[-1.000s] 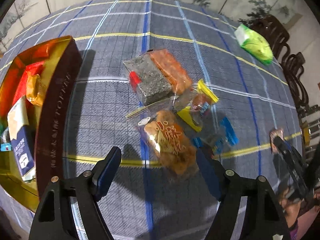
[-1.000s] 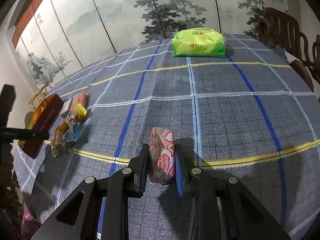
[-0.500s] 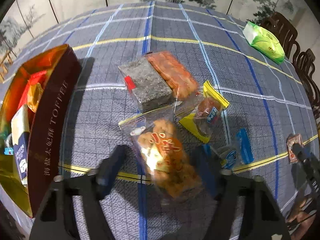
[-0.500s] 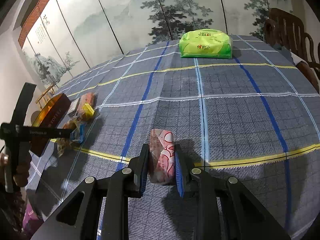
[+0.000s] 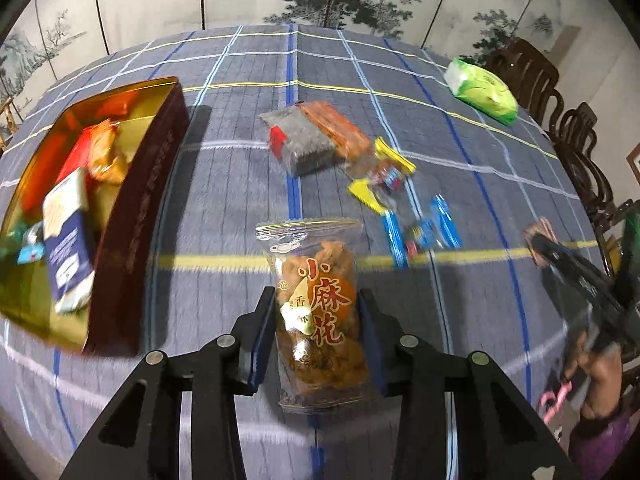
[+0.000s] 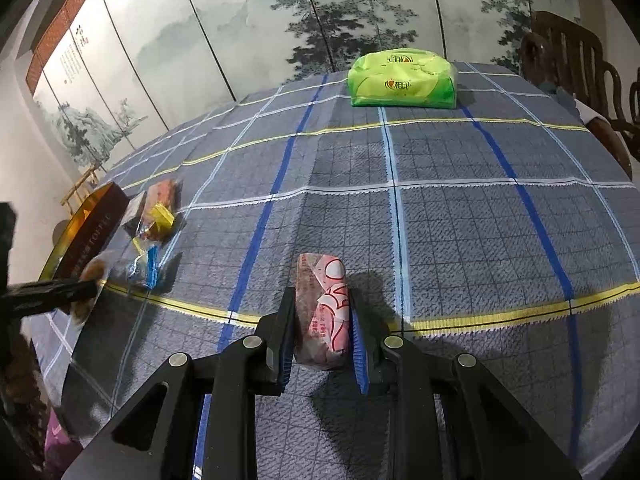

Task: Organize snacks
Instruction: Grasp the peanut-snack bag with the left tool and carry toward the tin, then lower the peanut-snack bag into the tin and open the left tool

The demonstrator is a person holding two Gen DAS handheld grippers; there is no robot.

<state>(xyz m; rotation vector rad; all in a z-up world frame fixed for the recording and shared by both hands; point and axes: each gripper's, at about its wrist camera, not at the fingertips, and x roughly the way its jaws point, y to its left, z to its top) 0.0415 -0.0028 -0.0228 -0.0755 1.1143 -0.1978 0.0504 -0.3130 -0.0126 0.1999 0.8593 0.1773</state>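
Left gripper point(image 5: 316, 336) pinches twist-snack bag point(image 5: 318, 312) for box point(image 5: 132, 240) at 10 o'clock; right gripper point(image 6: 322, 332) clamps pink packet point(image 6: 322, 308), staged.

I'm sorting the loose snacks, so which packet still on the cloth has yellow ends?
The clear packet with yellow ends, lying between the orange packet and the blue-ended packet. The other loose ones show orange, dark grey or blue instead.

Tablecloth point(image 6: 460, 220) is grey with blue, white and yellow grid lines. Tissue pack point(image 6: 402, 79) is lime green, the tin point(image 5: 156, 216) is maroon outside, gold inside. Fried-twist bag point(image 5: 320, 300): clear, red lettering, orange-brown snacks. Wrapped cake point(image 6: 322, 312): pink and white.
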